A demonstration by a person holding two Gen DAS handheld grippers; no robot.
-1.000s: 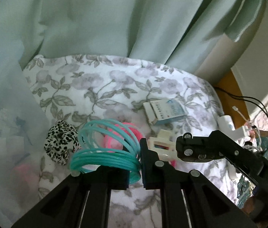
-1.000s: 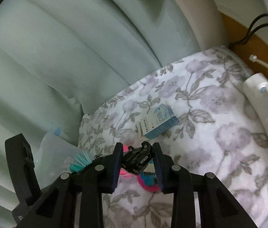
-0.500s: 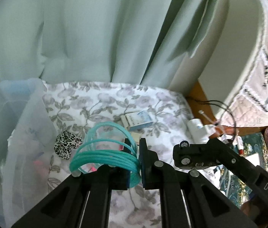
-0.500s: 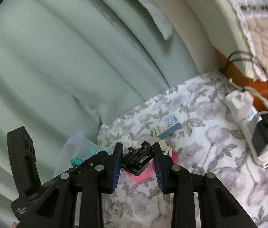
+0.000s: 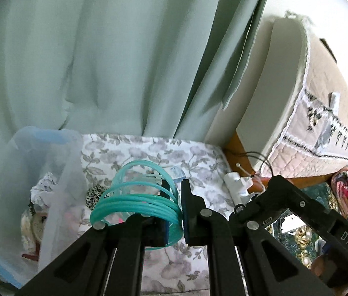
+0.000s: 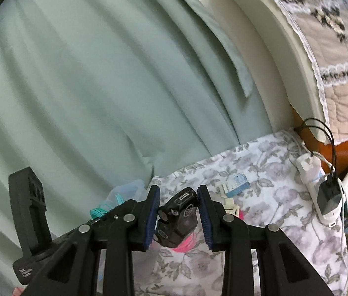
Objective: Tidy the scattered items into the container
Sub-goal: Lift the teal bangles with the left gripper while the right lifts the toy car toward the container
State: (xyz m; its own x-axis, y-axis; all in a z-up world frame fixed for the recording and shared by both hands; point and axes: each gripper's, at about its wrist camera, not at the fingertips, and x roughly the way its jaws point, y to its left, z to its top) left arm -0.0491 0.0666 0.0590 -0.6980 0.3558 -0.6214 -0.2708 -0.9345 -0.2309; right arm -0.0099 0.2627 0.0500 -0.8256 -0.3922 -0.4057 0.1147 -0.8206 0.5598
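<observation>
The translucent plastic container (image 5: 57,162) stood at the left edge of the floral-printed cloth (image 5: 198,162), against the pale green curtain (image 5: 124,49). It had blue trim along its rim, and through its cloudy wall I could make out crumpled white material, something pink and a small red piece; their exact nature could not be determined. My left gripper (image 5: 175,212) was clamped together on a bundle of teal hoops (image 5: 134,201), which stood out to the left of the pads, above the cloth and just beside the container's near wall. My right gripper (image 6: 178,218) was clamped on a small black device (image 6: 177,222), held tilted between the blue pads, clear of the cloth. Items not in the container lay on the cloth: a black-and-white spotted scrunchie (image 5: 94,193) just beside the container wall, a pink ring (image 6: 185,244) beneath the black device, a cream plastic piece (image 6: 230,204) beside it, and a small blue-and-white box (image 6: 235,185) farther back. A white power strip (image 6: 322,197) with a black charger plugged in lay along the right edge of the cloth.
</observation>
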